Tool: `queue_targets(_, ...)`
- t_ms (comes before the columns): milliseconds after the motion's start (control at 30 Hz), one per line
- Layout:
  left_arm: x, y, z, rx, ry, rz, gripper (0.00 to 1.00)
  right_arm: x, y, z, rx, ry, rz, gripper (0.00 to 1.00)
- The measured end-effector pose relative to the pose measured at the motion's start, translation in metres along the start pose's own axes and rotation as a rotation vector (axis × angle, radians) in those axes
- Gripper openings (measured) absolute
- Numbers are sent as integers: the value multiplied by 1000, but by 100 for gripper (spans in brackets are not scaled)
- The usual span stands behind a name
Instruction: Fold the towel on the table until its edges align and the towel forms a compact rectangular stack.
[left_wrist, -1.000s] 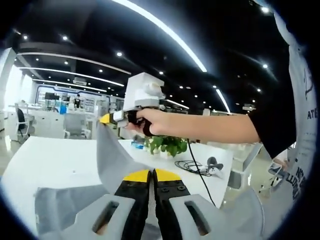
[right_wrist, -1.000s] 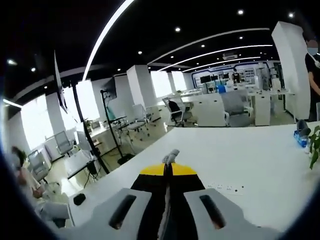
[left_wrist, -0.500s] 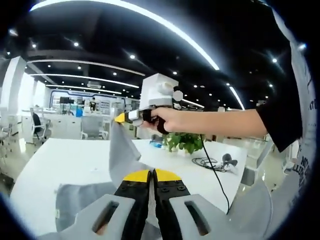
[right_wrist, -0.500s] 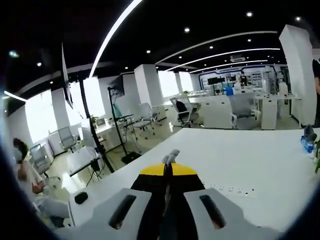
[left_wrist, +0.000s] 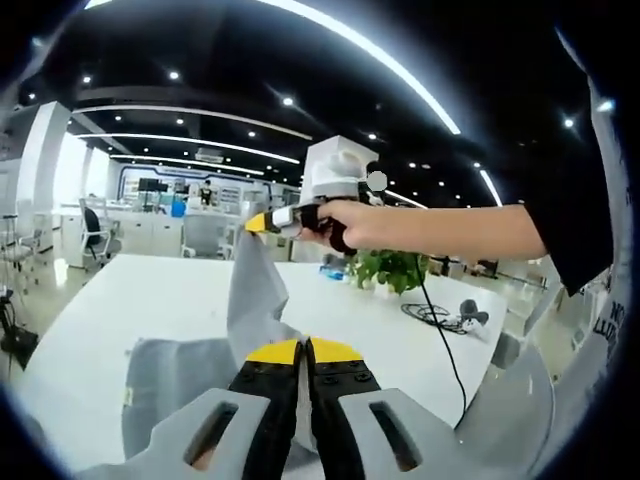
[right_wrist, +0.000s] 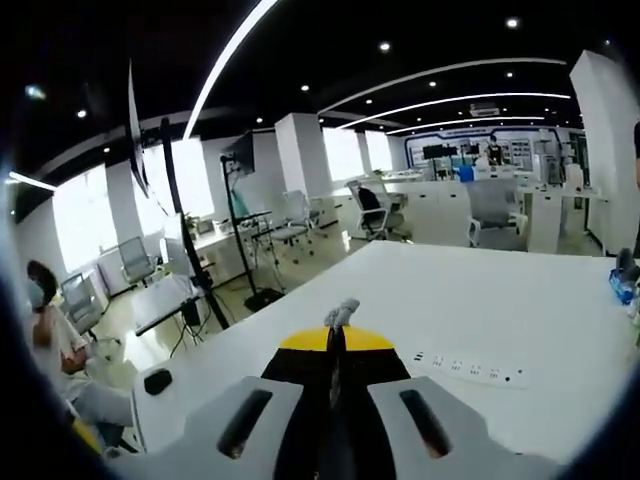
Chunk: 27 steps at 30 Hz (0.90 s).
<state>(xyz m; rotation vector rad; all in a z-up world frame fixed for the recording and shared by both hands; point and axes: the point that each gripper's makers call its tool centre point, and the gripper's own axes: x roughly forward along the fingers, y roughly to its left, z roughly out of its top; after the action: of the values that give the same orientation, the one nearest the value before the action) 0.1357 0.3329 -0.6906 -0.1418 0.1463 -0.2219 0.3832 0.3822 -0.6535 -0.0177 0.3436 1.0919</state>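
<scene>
While both grippers pinch cloth, the gray towel (left_wrist: 250, 300) hangs stretched between them above the white table (left_wrist: 120, 290). The right gripper (left_wrist: 262, 222) holds its corner high and farther out, and the left gripper (left_wrist: 304, 350) clamps the near edge lower. By my reading, the raised corner must travel down and across to meet the part lying on the table.

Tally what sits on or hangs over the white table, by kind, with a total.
Towel: 1
Grippers, the left gripper and the right gripper, both pinching the towel: 2
Potted plant: 1
Power strip: 1
Black cable coil: 1
Total: 6
</scene>
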Motion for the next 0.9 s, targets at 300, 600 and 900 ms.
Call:
queue_targets(300,-10,25,-24,-32,33,68,2,22,4,-20,1,40,0,0)
queue_targets(600,-23,50,-44,-92,59,161,3,49,23,-40,8,74,20,0)
queue_targets(900,-42,73,-61,-153,78,277,3,72,43,-51,6,88,43,0)
